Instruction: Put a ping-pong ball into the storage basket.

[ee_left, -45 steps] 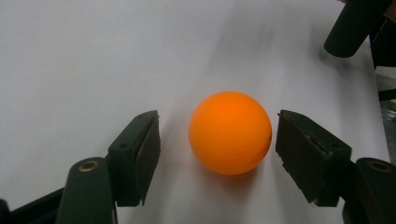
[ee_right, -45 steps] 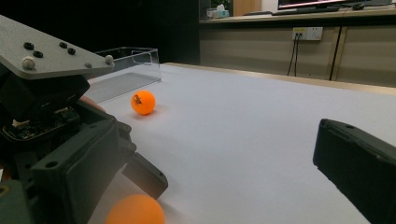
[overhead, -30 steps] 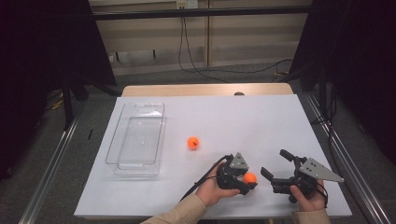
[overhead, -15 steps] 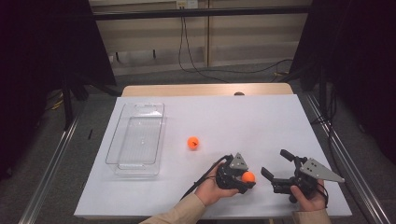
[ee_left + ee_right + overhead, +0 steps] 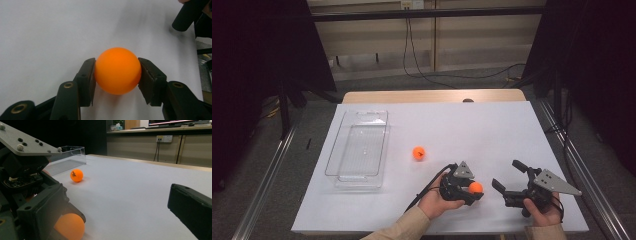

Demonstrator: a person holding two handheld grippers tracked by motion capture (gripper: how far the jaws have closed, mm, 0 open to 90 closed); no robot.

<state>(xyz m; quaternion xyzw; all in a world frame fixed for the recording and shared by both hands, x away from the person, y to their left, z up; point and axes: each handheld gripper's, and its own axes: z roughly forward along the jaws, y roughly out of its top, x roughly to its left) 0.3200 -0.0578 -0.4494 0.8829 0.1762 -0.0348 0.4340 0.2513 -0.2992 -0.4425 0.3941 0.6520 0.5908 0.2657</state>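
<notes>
Near counter edge [image 5: 362, 220], left hand-held gripper [image 5: 473, 192] pinching orange ball [image 5: 117, 70], jaws having just closed on it; just beside, right hand-held gripper [image 5: 508, 176] spread, holding nothing; farther off, second orange ball [image 5: 419, 153]; beyond, clear tray [image 5: 357, 144].

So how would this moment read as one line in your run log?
left gripper: shut on round orange ball | right gripper: open, empty

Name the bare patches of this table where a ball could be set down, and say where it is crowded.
Free: the far half beyond the loose ball, and the strip between it and the tray. Crowded: the near edge, where the left gripper and right gripper sit.
</notes>
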